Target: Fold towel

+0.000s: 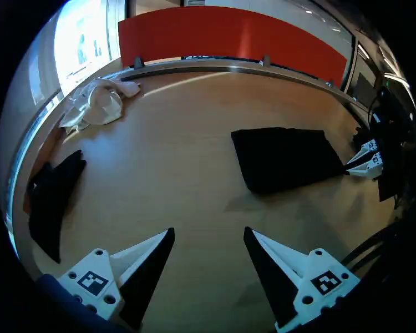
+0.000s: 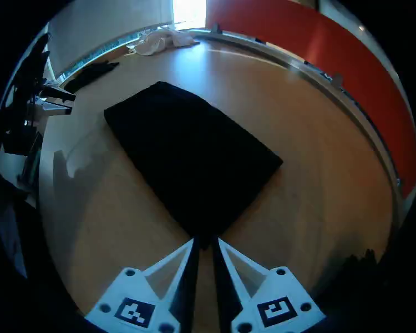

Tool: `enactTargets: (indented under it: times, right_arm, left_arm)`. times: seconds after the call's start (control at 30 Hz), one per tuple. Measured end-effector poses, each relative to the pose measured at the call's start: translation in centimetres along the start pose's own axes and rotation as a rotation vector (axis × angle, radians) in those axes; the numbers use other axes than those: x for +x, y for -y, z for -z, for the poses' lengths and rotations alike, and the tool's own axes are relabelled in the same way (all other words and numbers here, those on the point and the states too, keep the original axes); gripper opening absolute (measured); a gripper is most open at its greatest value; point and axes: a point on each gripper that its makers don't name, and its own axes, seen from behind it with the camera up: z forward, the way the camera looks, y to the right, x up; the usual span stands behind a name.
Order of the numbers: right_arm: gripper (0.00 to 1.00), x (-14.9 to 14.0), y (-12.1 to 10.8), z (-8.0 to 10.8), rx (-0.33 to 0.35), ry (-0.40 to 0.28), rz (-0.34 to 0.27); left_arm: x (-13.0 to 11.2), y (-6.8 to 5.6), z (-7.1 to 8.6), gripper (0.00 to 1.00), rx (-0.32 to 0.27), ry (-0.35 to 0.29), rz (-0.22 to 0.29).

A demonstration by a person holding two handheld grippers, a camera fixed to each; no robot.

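Observation:
A black towel (image 1: 285, 158) (image 2: 191, 161) lies flat as a folded rectangle on the wooden table (image 1: 174, 166). My right gripper (image 2: 205, 242) has its fingers drawn close together on the towel's near corner, and the cloth runs in between the tips. In the left gripper view that same gripper (image 1: 349, 165) touches the towel's right corner. My left gripper (image 1: 208, 230) stands open above bare wood, well short of the towel, with nothing between its fingers. It also appears at the far left of the right gripper view (image 2: 68, 101).
A crumpled white cloth (image 1: 97, 102) (image 2: 161, 40) lies at the table's far edge. Another black cloth (image 1: 50, 194) (image 2: 91, 72) lies near the table's side edge. A red panel (image 1: 230, 33) (image 2: 341, 61) stands behind a metal rail along the back of the table.

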Motion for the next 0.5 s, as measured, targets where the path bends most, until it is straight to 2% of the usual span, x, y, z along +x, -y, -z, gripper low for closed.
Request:
enactTargets:
  times: [0.17, 0.37, 0.5]
  right_arm:
    - [0.12, -0.19, 0.01, 0.17, -0.006, 0.003, -0.012]
    - [0.25, -0.77, 0.04, 0.13, -0.009, 0.022, -0.004]
    - [0.25, -0.73, 0.11, 0.02, -0.009, 0.022, 0.004]
  left_arm:
    - [0.22, -0.17, -0.06, 0.92, -0.004, -0.003, -0.004]
    - [0.62, -0.43, -0.22, 0.92, -0.012, -0.007, -0.011]
    - [0.77, -0.5, -0.31, 0.92, -0.016, -0.008, -0.014]
